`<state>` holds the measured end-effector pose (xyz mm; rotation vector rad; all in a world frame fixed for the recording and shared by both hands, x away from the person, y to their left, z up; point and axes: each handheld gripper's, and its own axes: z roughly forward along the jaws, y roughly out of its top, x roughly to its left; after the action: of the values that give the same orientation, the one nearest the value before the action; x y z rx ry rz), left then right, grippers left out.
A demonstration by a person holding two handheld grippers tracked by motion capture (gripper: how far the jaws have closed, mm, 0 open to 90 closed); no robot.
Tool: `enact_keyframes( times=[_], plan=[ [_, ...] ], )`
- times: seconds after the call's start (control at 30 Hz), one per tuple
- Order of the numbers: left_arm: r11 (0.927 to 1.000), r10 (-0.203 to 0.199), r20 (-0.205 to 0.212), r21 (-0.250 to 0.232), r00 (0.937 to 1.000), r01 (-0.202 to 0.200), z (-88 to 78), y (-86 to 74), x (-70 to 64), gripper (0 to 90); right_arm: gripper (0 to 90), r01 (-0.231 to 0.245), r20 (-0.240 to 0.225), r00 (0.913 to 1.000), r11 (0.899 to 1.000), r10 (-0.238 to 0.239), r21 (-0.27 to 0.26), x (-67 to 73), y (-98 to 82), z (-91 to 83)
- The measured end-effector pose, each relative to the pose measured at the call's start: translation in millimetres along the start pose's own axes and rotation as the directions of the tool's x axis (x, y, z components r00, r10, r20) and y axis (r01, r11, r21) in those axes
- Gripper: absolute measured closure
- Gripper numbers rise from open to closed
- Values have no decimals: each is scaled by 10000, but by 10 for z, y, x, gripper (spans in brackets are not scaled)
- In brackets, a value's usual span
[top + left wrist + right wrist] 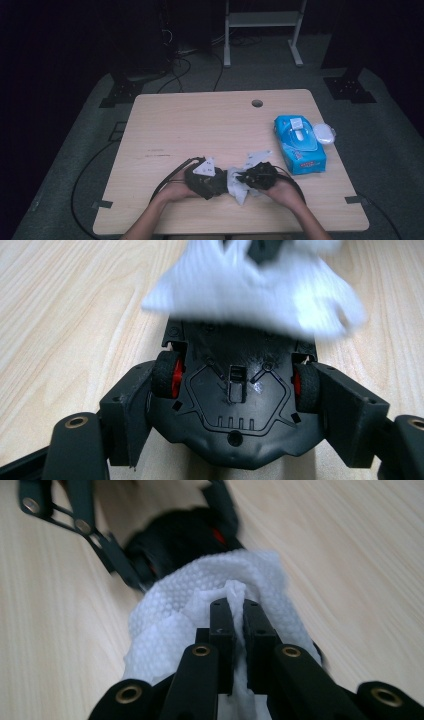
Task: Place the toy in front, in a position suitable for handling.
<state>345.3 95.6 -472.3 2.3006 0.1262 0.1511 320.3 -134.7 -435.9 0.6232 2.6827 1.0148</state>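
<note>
Near the front edge of the wooden table (pixel 200 120), the two hands meet in the middle. The left gripper (pixel 235 405) has its jaws clamped on either side of a black toy car (pixel 235 390), turned belly-up so the chassis and the red-hubbed wheels face the camera. The pads press against the car's flanks just behind the wheels. The right gripper (pixel 239 625) has its jaws pressed together on a white wet wipe (pixel 200 610), a fold of it pinched between the tips, the rest bunched around them. In the left gripper view the wipe (pixel 255 285) lies blurred over the far end of the car's underside, touching it. From the high view, the car (pixel 207 181) sits in the left gripper (pixel 212 181), the wipe (pixel 237 186) hangs between the two grippers, and the right gripper (pixel 250 177) is just beside it. Well apart, toward the right edge of the table, lies a blue pack of wipes (pixel 298 144) with a small white lid (pixel 324 133) just beside it.
</note>
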Motion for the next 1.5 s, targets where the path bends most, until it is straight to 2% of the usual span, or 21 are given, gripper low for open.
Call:
enact_keyframes(
  times=[0.17,0.23,0.27,0.4,0.43,0.5,0.6,0.73,0.93,1.03,1.2,1.3,1.4,1.5],
  plan=[
    [10000,22,-19,51,10000,-22,-1,3,-6,241,850,711,-604,9957,9975,-708,33,173,288,243],
    [9997,165,25,164,9999,-166,-13,2,1,241,850,999,-777,9920,9950,-995,15,217,380,318],
    [9999,81,-17,97,10000,-81,-6,3,-9,241,850,983,-959,9906,9952,-980,-7,233,416,354],
    [10000,70,-17,60,10000,-70,-4,2,-9,241,849,1225,-1002,9874,9925,-1224,-51,284,513,448],
    [10000,37,16,55,10000,-37,-4,1,-10,241,849,1127,-881,9897,9936,-1130,-86,277,520,453],
    [10000,8,-16,33,10000,-8,-2,0,-14,241,850,948,-528,9940,9953,-957,-201,210,499,448],
    [10000,-9,19,15,10000,9,-2,-3,-10,241,850,569,-429,9974,9979,-582,-316,120,433,393],
    [10000,17,41,64,10000,-17,-4,-12,2,241,850,366,-39,9993,9992,-367,-171,22,290,263],
    [10000,-35,45,-25,10000,35,-9,-14,4,241,850,-361,359,9987,9989,371,-284,-129,5,9],
    [10000,-44,36,-30,10000,44,-11,-16,11,241,849,-541,503,9972,9982,553,-266,-147,-138,-97],
    [10000,45,12,26,10000,-45,-10,-16,11,240,848,-670,431,9967,9970,686,-388,-135,-272,-187],
    [10000,39,24,3,10000,-39,-7,-11,10,240,848,-639,12,9979,9972,640,-392,-110,-235,-173],
    [10000,-17,33,-25,10000,18,-7,-14,4,241,848,-433,-78,9990,9984,431,-371,-52,-154,-100],
    [10000,-78,37,-50,10000,78,-17,-22,13,241,849,-427,-48,9991,9984,426,-369,-66,-123,-70]
  ],
)
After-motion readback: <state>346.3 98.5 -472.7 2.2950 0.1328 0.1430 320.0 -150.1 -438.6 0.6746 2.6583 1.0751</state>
